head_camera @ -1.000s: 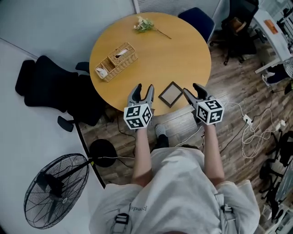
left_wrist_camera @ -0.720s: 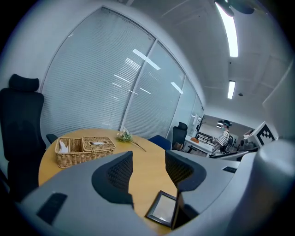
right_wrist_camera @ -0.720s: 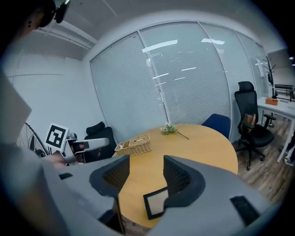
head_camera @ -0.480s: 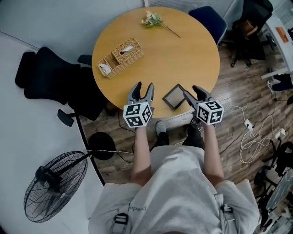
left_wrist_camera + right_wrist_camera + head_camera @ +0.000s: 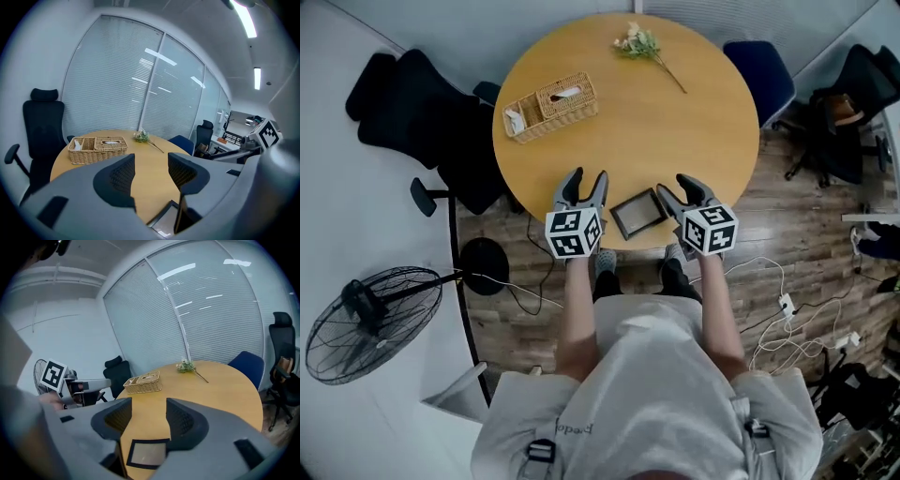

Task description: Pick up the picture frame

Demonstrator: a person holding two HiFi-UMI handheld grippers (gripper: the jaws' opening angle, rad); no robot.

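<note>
Round table (image 5: 656,122) has the picture frame (image 5: 637,213) at six o'clock, unlifted; our left gripper (image 5: 587,178) and right gripper (image 5: 673,186) flank it, jaws apart.

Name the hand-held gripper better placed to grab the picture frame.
Right, probably: the picture frame lies nearly whole just below the right hand-held gripper; the left hand-held gripper, also open, sees only its corner.
</note>
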